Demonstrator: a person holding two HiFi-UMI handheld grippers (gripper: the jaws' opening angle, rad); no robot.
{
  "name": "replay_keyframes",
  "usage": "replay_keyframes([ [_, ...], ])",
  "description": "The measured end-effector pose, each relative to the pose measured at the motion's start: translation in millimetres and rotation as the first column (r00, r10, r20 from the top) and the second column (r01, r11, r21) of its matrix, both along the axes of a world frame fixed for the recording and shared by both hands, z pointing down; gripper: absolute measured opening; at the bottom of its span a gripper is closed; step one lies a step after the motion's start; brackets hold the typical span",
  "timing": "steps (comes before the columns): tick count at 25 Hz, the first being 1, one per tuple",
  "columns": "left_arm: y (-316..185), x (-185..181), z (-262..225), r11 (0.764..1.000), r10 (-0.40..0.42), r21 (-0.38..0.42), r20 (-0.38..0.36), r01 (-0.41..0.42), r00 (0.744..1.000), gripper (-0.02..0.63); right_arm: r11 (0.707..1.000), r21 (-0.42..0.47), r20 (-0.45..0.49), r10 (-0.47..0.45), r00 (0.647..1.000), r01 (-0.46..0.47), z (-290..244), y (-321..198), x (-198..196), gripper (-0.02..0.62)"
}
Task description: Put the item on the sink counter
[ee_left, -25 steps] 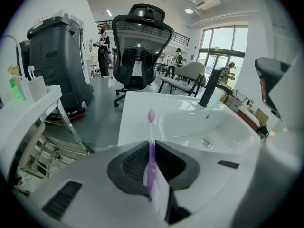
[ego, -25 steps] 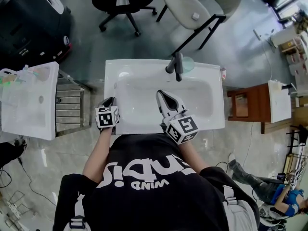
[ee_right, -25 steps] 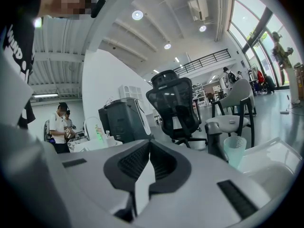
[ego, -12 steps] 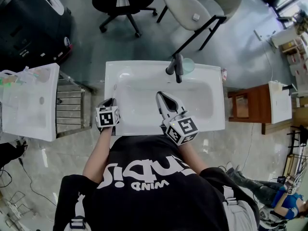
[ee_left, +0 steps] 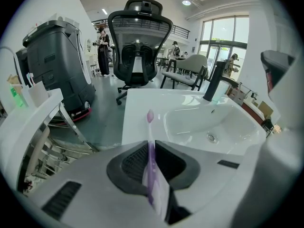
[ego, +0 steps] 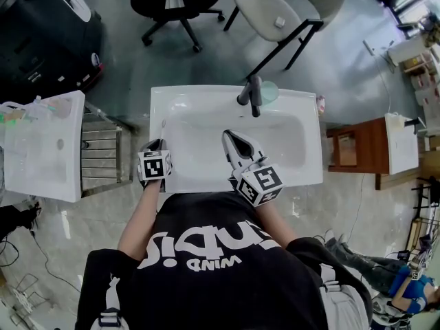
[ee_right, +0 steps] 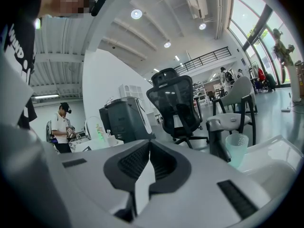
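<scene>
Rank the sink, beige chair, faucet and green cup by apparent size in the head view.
1. sink
2. beige chair
3. faucet and green cup: similar, and the cup is partly hidden, so unranked.

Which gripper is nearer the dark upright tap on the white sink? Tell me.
Right. The right gripper hangs over the white sink, just in front of its dark upright tap; the left gripper, clamping a purple toothbrush, sits out at the sink's left edge.
</scene>
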State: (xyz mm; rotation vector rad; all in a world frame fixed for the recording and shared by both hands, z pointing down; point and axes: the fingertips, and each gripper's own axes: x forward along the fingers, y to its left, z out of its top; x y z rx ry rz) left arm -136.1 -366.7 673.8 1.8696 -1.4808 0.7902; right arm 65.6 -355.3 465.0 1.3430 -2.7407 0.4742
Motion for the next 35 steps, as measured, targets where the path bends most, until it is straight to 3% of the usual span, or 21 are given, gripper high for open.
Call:
replay_keyframes([
  [15,0,2,-2,1.000,0.014,0.002,0.005,-0.014,1.000,0.092,1.000,-0.002,-0.003,0.004,1.000,-0.004,-1,1,0,0.020],
  [21,-4,-5,-10,0.999,-0.008,0.052,0.001,0.008,1.000,0.094,1.000,-0.002,-0.002,0.009,1.000,-0.009,0,1,-1,0.020],
  [28,-3,-12,-11,0.999,-0.014,0.051,0.050,0.011,0.999,0.032,1.000,-0.003,-0.001,0.014,1.000,-0.014,2,1,0,0.020],
  [35,-2,-2,-34,0.996,0.012,0.090,0.007,-0.012,1.000,0.021,1.000,-0.009,0.000,0.018,1.000,-0.018,3,5,3,0.020],
])
